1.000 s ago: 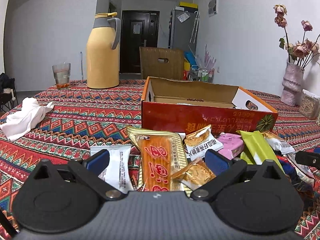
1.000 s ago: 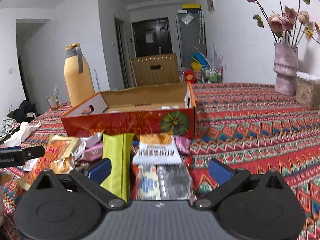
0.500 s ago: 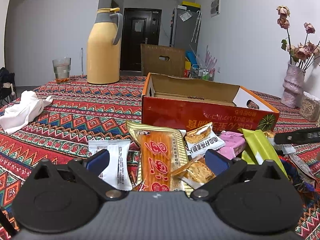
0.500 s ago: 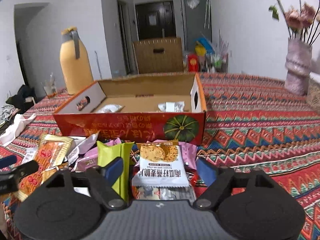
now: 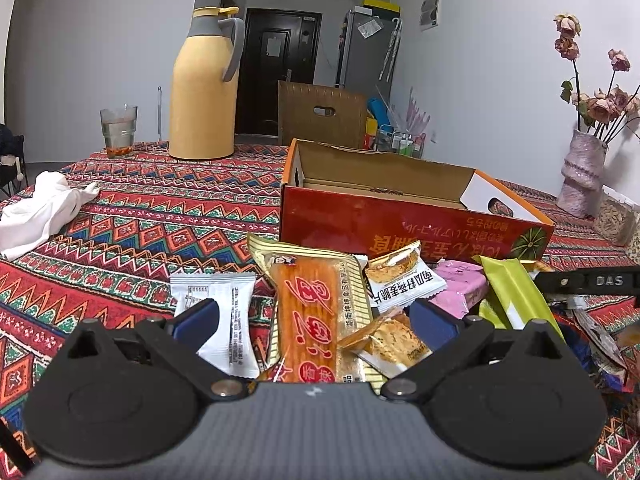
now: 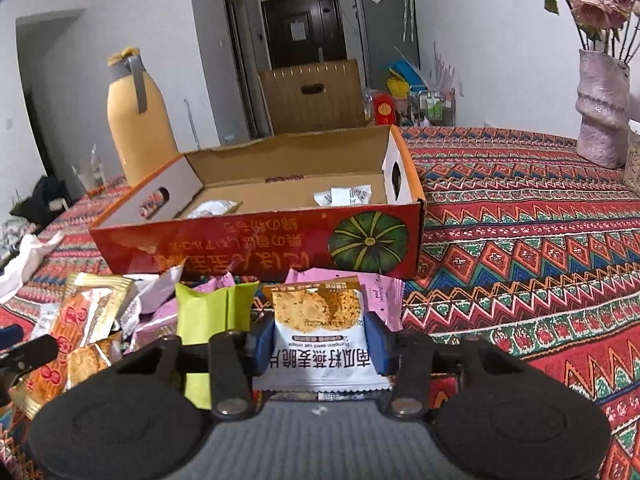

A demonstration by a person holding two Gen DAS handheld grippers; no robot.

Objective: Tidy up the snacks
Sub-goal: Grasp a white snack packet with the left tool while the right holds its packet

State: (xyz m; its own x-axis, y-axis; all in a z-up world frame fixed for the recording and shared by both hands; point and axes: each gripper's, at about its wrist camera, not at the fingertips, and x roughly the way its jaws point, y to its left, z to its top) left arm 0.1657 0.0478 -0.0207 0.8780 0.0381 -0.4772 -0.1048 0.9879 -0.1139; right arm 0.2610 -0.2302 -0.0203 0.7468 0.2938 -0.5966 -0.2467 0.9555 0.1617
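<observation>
The bench [image 5: 140, 216] is big and has a bright zigzag cloth on it, with lots of bare cloth on its left side and on its right side. One red box [image 6: 256, 240] sits in the middle with its top open, and two small white packs [image 6: 344, 196] lie on its floor, one near each end, with free room between them. One tall yellow jug [image 5: 202, 92] and one glass [image 5: 118, 131] stand far back on the left, well away from the box. One pink vase [image 5: 582, 176] with dry flowers stands far back by the right edge. One white cloth [image 5: 40, 212] lies crumpled by the left edge. The snack pile lies just in front of the box wall: one long orange pack [image 5: 308, 312], one green pack [image 5: 516, 292], one white pack [image 5: 218, 316] and some pink ones that I cannot count well. The left gripper [image 5: 314, 322] is spread wide with nothing in it, and its fingers sit on either side of the orange pack. The right gripper [image 6: 320, 340] is squeezed onto one white cracker pack [image 6: 320, 332], held just in front of the box, near the pumpkin picture.
</observation>
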